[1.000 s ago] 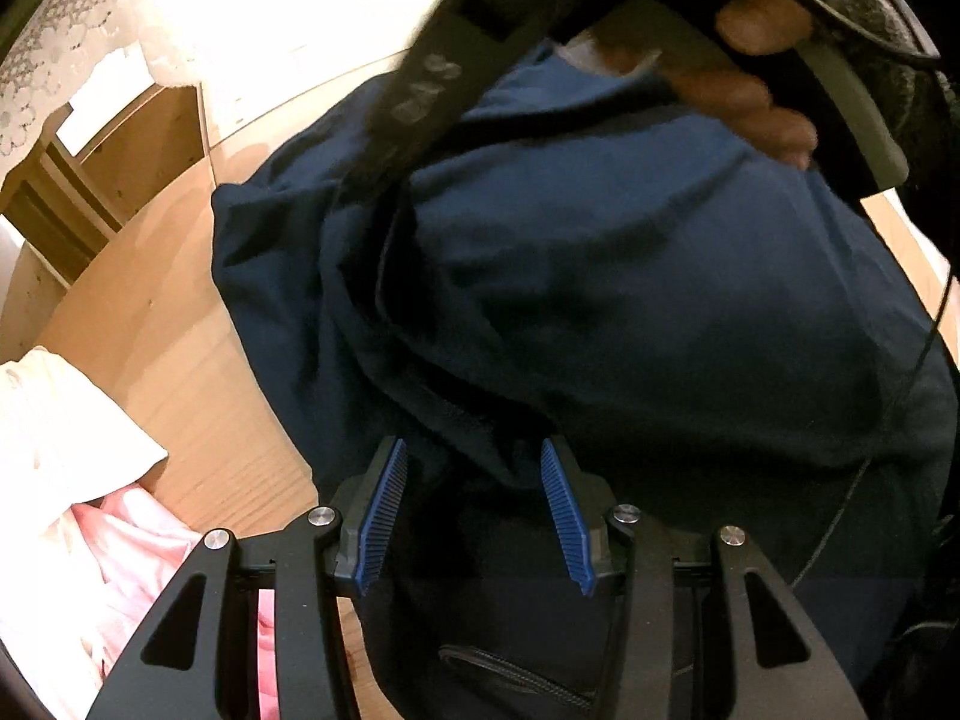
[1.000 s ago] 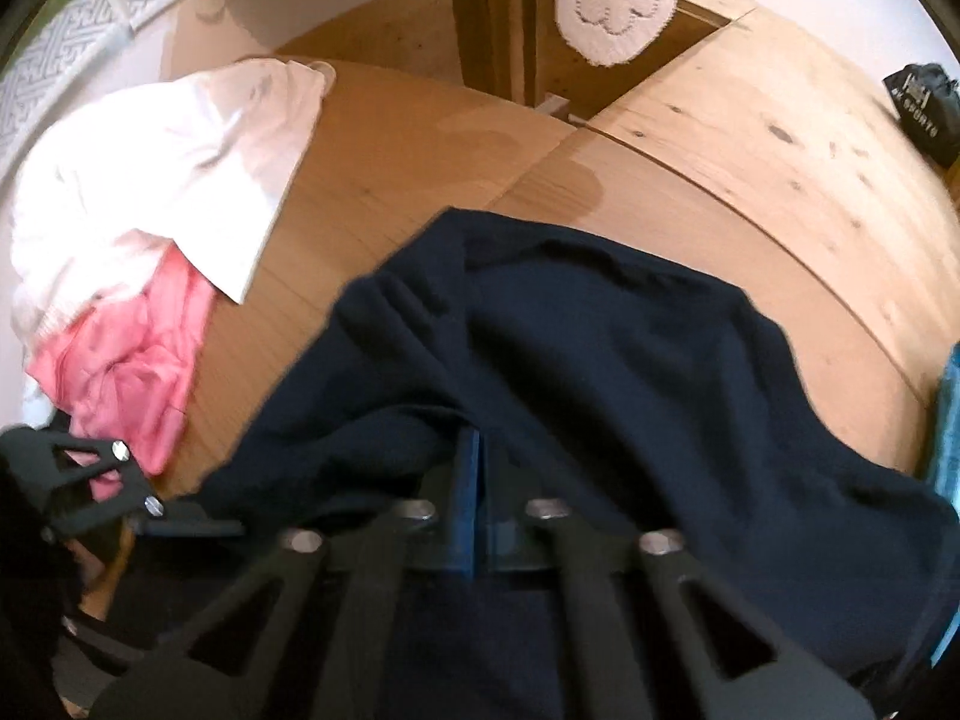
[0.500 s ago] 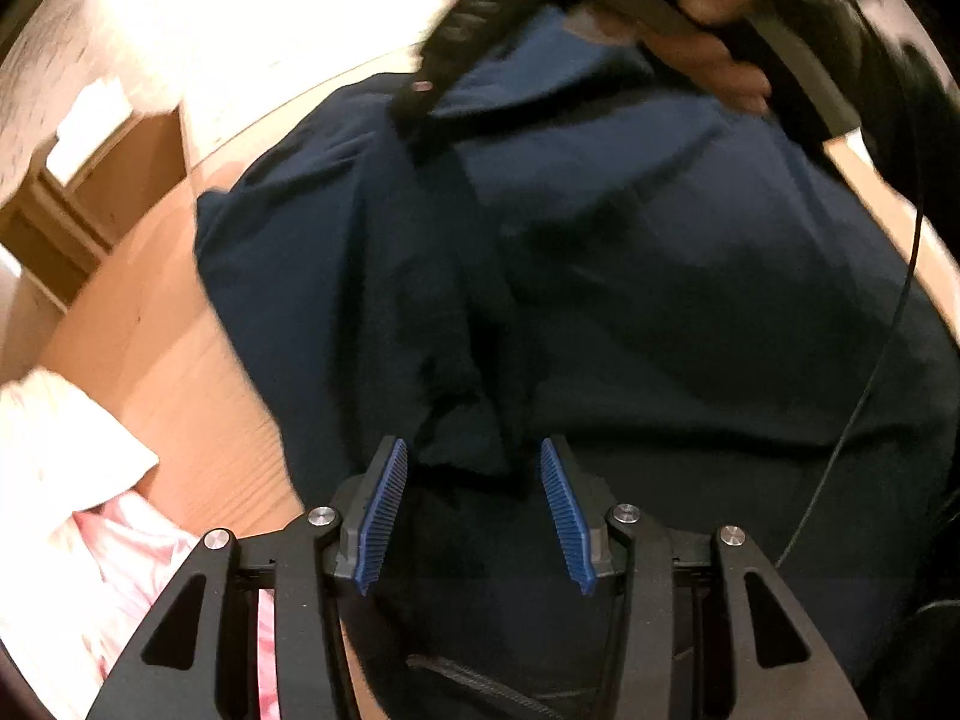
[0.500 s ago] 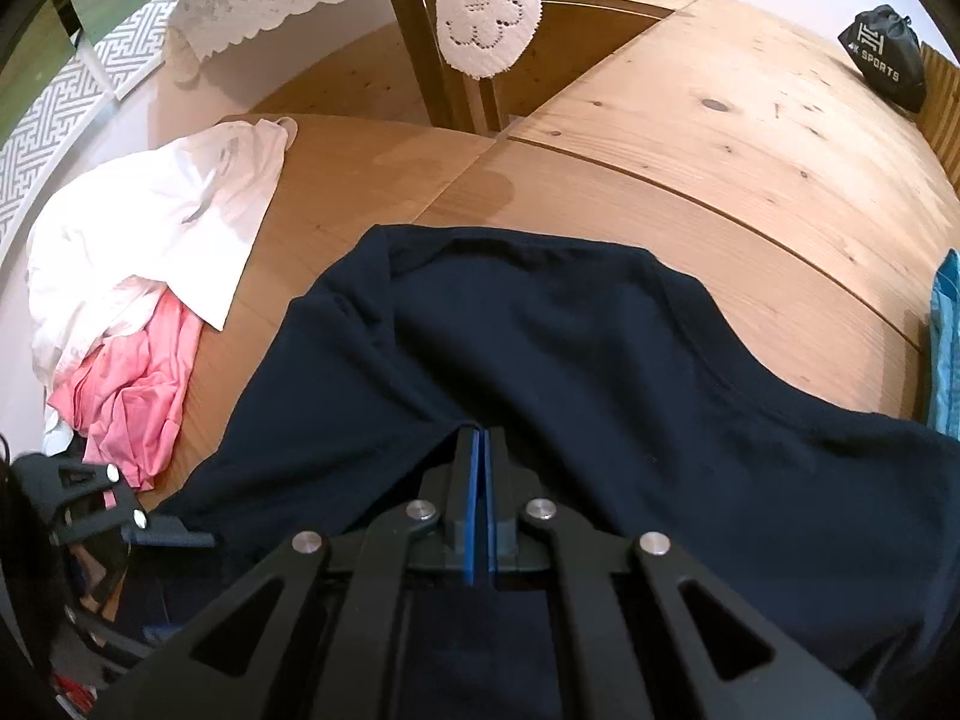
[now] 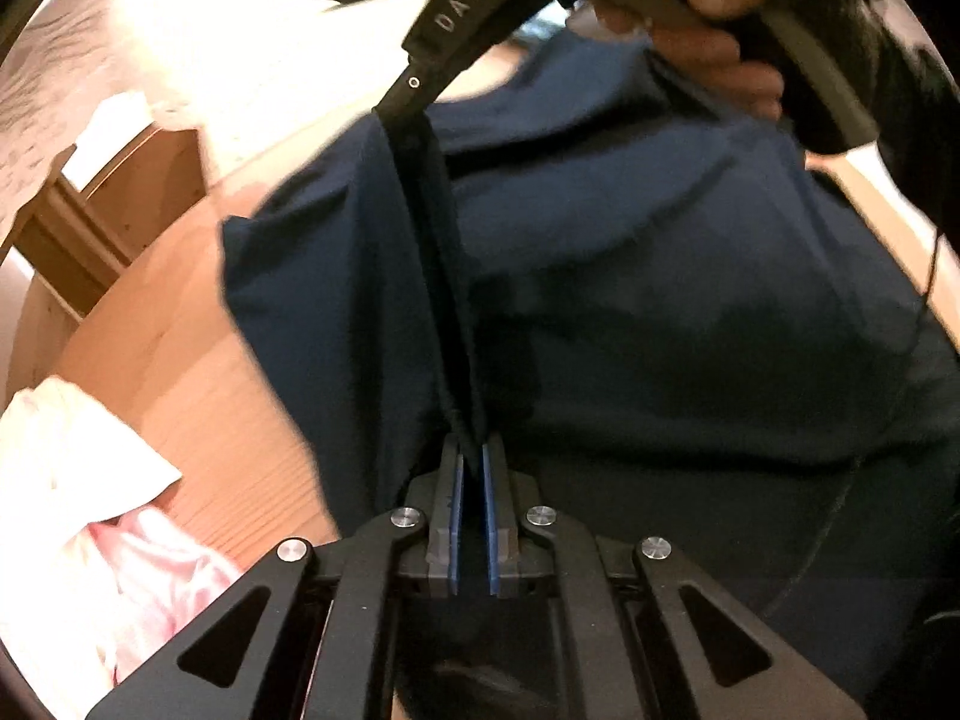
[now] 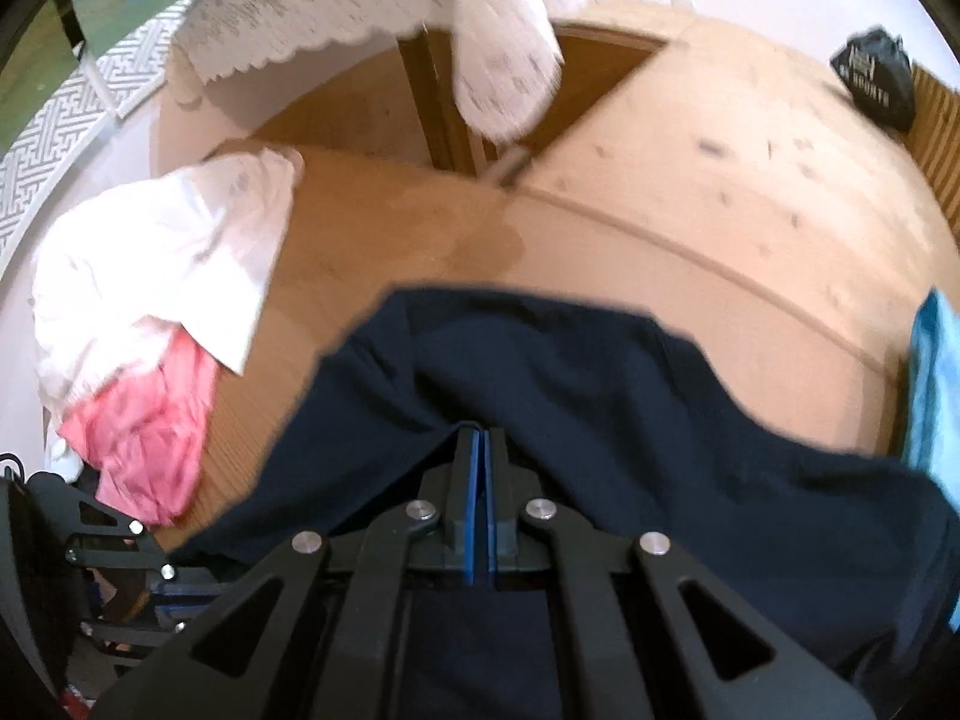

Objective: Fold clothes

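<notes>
**Both grippers pinched closed, one hand visible**

The left gripper [image 5: 472, 450] has its blue-padded jaws drawn nearly together, clamped on a ridge of the navy shirt [image 5: 660, 300]. The right gripper [image 6: 480, 441] is likewise pressed closed on the same cloth, its pads almost meeting. In the left wrist view the person's right hand [image 5: 714, 42] curls its fingers around the right gripper's handle, raised above the fabric.
</notes>
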Demonstrator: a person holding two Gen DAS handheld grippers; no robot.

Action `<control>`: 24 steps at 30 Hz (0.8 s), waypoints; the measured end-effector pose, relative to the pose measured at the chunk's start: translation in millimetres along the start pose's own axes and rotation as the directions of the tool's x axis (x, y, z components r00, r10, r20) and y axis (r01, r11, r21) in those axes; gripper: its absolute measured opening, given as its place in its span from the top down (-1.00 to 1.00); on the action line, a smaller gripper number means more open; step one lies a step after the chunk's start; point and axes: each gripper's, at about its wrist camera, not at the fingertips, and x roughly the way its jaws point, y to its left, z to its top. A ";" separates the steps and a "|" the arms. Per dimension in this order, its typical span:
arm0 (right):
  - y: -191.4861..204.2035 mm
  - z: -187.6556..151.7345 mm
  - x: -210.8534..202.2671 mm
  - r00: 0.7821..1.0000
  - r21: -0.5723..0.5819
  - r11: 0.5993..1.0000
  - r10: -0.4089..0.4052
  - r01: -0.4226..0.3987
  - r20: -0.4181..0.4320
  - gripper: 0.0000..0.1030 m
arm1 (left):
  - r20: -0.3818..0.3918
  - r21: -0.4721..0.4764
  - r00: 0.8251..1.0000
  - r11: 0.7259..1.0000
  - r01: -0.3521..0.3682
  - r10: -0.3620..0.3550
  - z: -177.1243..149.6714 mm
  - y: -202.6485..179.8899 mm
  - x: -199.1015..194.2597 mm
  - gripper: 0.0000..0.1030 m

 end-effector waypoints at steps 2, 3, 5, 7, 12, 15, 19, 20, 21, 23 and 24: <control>24.9 21.1 -6.0 0.999 -0.035 0.999 -0.005 0.006 0.037 0.96 | 0.055 -0.074 0.998 0.997 -0.004 0.008 -7.8 24.7 -24.6 0.91; 37.6 31.8 -8.9 0.998 -0.053 0.999 -0.006 0.009 0.055 0.96 | 0.082 -0.113 0.997 0.994 -0.004 0.014 -12.0 37.5 -37.0 0.91; 67.6 56.0 -8.7 0.996 -0.082 0.997 0.017 -0.009 0.087 0.97 | 0.113 -0.170 0.993 0.985 -0.020 0.040 -22.7 59.9 -53.7 0.90; 98.2 79.1 -4.3 0.993 -0.108 0.994 0.044 -0.032 0.112 0.97 | 0.123 -0.243 0.990 0.969 -0.034 0.066 -39.2 86.8 -65.1 0.91; 185.2 111.9 53.7 0.995 -0.236 0.972 0.034 -0.010 0.096 0.94 | 0.098 -0.283 0.989 0.956 -0.078 0.109 -57.1 101.8 -70.1 0.91; 198.8 114.4 62.9 0.993 -0.262 0.965 0.002 0.029 0.116 0.87 | 0.082 -0.302 0.987 0.947 -0.105 0.135 -66.9 109.2 -72.8 0.90; 149.3 104.5 8.9 0.976 -0.179 0.981 0.105 -0.071 0.189 0.48 | 0.059 -0.327 0.984 0.934 -0.141 0.169 -80.1 119.0 -76.4 0.90; 131.8 100.6 -5.8 0.970 -0.154 0.984 0.118 -0.086 0.214 0.45 | 0.053 -0.333 0.983 0.931 -0.150 0.178 -83.4 121.5 -77.3 0.86; 110.0 94.5 -13.1 0.970 -0.121 0.990 0.099 -0.073 0.224 0.45 | 0.063 -0.316 0.983 0.937 -0.147 0.175 -74.6 118.1 -76.4 0.84; 64.8 74.3 -10.0 0.986 -0.066 0.998 -0.005 0.016 0.168 0.45 | 0.068 -0.285 0.989 0.953 -0.105 0.130 -50.2 112.0 -60.4 0.69; 41.4 62.5 -0.7 0.990 -0.044 0.997 -0.057 0.063 0.129 0.45 | 0.068 -0.270 0.992 0.959 -0.082 0.104 -38.2 109.2 -51.5 0.67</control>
